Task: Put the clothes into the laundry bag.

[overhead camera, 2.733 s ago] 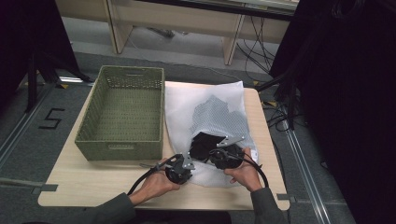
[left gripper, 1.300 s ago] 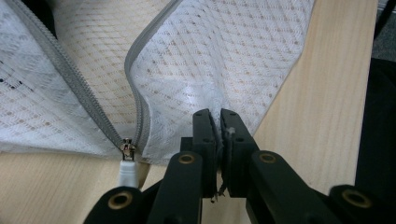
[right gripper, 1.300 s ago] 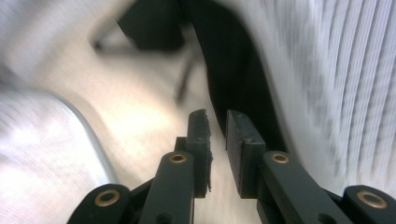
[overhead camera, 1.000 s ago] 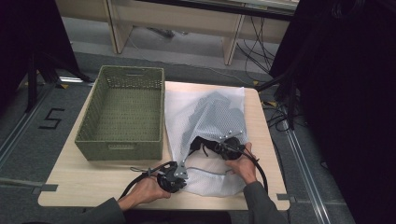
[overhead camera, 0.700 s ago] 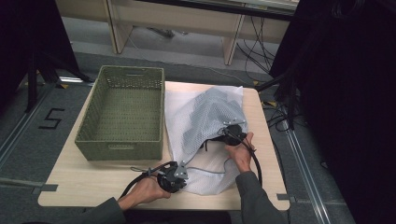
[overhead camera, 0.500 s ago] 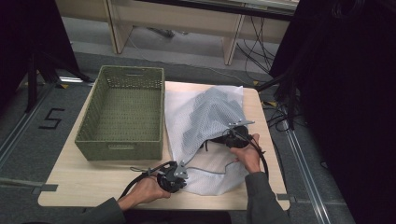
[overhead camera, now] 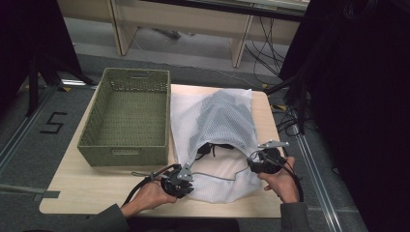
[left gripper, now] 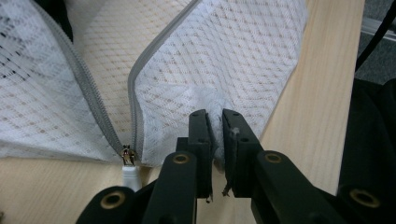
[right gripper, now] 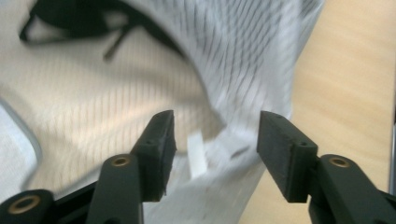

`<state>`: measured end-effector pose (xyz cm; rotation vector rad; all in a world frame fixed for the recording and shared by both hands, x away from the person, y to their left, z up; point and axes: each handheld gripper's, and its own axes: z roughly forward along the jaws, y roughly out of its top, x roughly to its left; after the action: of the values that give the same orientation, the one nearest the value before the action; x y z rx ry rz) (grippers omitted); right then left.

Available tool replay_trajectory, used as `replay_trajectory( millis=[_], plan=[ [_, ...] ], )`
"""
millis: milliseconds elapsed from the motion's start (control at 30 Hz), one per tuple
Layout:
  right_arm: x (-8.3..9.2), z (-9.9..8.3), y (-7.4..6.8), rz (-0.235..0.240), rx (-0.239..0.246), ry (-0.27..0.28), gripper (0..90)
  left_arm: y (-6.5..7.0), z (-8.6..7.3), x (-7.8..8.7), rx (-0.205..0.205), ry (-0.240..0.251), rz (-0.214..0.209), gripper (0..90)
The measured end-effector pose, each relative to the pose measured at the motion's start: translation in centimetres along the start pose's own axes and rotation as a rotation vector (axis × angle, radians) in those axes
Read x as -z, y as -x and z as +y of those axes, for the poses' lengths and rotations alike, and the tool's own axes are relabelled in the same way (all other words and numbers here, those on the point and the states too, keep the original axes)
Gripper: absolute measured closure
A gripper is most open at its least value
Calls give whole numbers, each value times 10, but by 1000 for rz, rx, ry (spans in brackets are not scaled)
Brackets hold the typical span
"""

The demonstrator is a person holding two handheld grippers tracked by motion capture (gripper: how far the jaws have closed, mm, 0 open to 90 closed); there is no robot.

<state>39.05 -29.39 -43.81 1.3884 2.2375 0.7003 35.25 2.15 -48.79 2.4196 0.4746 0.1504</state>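
A white mesh laundry bag (overhead camera: 217, 125) lies on the wooden table (overhead camera: 92, 183), its grey zipper (left gripper: 95, 100) undone and its mouth gaping toward the front. Dark clothing (overhead camera: 215, 149) shows inside the mouth, also seen as a black garment (right gripper: 79, 21) in the right gripper view. My left gripper (overhead camera: 186, 180) sits at the bag's front left corner, shut on a fold of the mesh (left gripper: 215, 123) beside the zipper pull (left gripper: 127, 156). My right gripper (overhead camera: 255, 162) is at the bag's right edge, its jaws wide open around the mesh (right gripper: 215, 140) without pinching it.
An empty olive-green woven basket (overhead camera: 126, 116) stands on the left half of the table, touching the bag's left side. Cables (overhead camera: 290, 121) run on the floor past the table's right edge. A dark curtain (overhead camera: 358, 96) hangs at the right.
The right gripper let go of the bag's upper layer and drew back to the bag's right edge, now open. The raised mesh settled. The left gripper kept its hold at the front corner.
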Motion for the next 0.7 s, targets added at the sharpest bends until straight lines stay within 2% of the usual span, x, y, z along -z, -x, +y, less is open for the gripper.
replay_trajectory(
  millis=[67, 133, 167, 200, 233, 267, 300, 367, 400, 433, 467, 500, 567, 633, 700],
  plan=[
    [-4, -5, -3, -40, 47, -48, 452, -1, 0, 0, -10, -7, -1, 822],
    [-10, -9, -3, -117, 48, -79, 451, -1, 0, 0, -20, -9, 3, 824],
    [-12, -11, 0, -164, 40, -115, 448, 0, -1, -1, -8, -13, 1, 825],
    [-14, -14, 5, -213, 63, -128, 438, 0, -1, -2, -10, -15, 2, 828],
    [-14, -16, 10, -223, 33, -135, 436, 0, -2, -2, -10, -16, 1, 829],
    [-14, -18, 15, -201, -11, -123, 441, 0, -2, -3, -12, -15, 2, 830],
    [-15, -20, 21, -159, -48, -120, 492, 0, -2, -4, -7, -15, 0, 830],
    [-18, -25, 30, -74, -101, -98, 660, 0, -2, -5, -23, -25, 4, 835],
    [-20, -27, 36, -53, -104, -84, 729, 0, -3, -6, -15, -28, 0, 839],
    [-19, -28, 40, -45, -113, -80, 770, 0, -3, -6, -24, -32, 2, 841],
    [-17, -30, 46, -36, -144, -63, 804, 0, -4, -6, -21, -31, 2, 844],
    [-16, -31, 50, -30, -155, -63, 817, 0, -4, -7, -10, -34, -4, 845],
    [-13, -34, 57, -15, -210, -54, 833, 0, -5, -7, -5, -31, -4, 847],
    [-11, -36, 62, -29, -214, -50, 837, 0, -5, -7, -19, -29, -3, 849],
    [-8, -38, 69, -36, -210, -46, 838, 2, -6, -9, 1, -29, -14, 853]
  ],
)
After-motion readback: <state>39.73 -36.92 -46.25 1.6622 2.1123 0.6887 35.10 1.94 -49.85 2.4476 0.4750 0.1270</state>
